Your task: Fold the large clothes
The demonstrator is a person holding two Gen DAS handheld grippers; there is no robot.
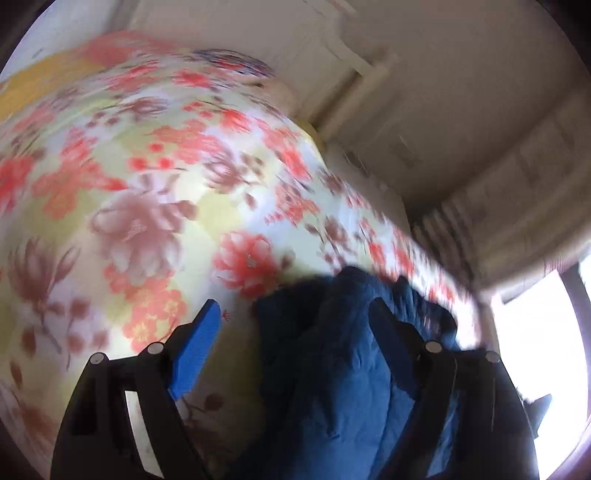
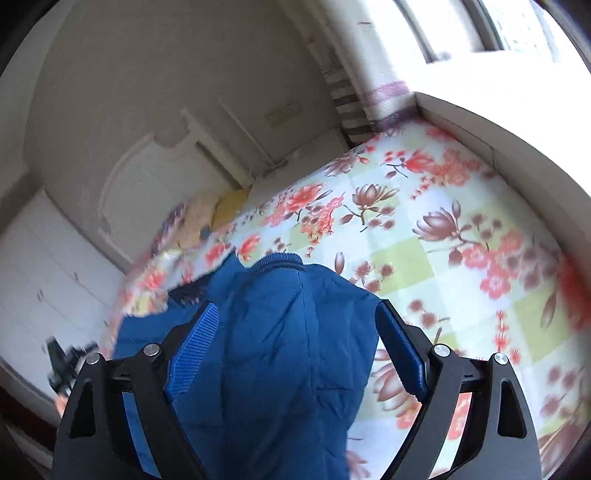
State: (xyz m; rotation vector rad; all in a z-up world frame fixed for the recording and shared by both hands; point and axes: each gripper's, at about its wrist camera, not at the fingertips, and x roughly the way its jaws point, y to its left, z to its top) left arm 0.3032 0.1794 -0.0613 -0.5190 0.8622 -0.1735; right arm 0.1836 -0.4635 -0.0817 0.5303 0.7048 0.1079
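A dark blue padded jacket (image 1: pixel 332 350) lies bunched on a bed with a floral sheet (image 1: pixel 147 184). In the left wrist view my left gripper (image 1: pixel 295 306) stands wide over the jacket's left edge. Its left blue pad (image 1: pixel 195 350) hangs above bare sheet, clear of the cloth. In the right wrist view the jacket (image 2: pixel 277 332), ribbed collar at the far end, fills the gap of my right gripper (image 2: pixel 297 306). Those jaws are spread wide too, and the pads (image 2: pixel 399 350) do not pinch the fabric. The view is blurred.
The floral sheet (image 2: pixel 443 240) stretches away to the right of the jacket. A yellow pillow (image 2: pixel 229 210) lies at the bed's far end, against a white panelled wall (image 2: pixel 155 177). White drawers (image 2: pixel 48 266) stand to the left and a bright window (image 2: pixel 480 26) at the upper right.
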